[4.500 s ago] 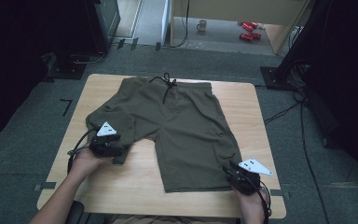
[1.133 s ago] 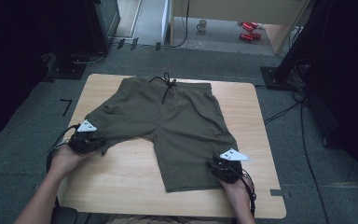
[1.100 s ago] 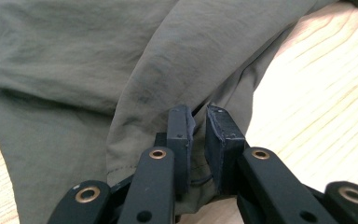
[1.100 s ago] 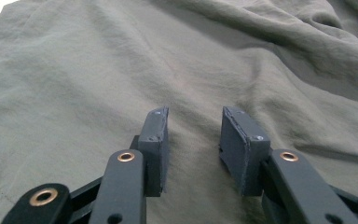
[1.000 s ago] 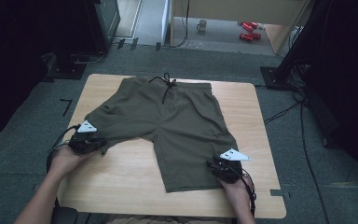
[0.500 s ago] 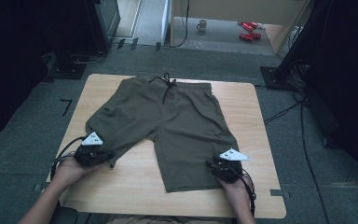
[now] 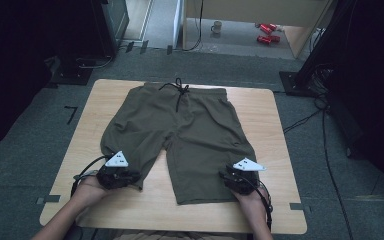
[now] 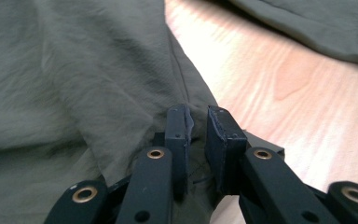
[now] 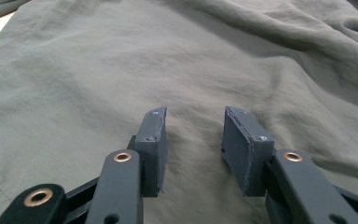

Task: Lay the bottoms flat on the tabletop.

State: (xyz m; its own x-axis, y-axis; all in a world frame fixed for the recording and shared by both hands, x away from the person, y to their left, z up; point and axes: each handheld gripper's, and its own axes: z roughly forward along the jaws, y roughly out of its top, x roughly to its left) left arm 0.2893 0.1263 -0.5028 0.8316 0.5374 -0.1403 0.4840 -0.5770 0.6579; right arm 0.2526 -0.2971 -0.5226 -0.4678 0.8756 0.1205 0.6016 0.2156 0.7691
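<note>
A pair of olive shorts (image 7: 180,132) lies flat on the wooden desk (image 7: 275,130), waistband and drawstring (image 7: 179,92) toward the far edge, both legs pointing at the near edge. The left tool (image 7: 130,176) sits at the hem of the shorts' left leg, close to the near left corner of the desk. In the left gripper view its jaws stand narrow, with a fold of the hem fabric pinched up between the pads (image 8: 178,133); the jaws have just been opening slightly, yet the cloth is between them. The right tool (image 7: 228,178) rests on the right leg near its outer hem, by the near edge. In the right gripper view its jaws stand moderately apart, with flat fabric beneath and nothing gripped.
</note>
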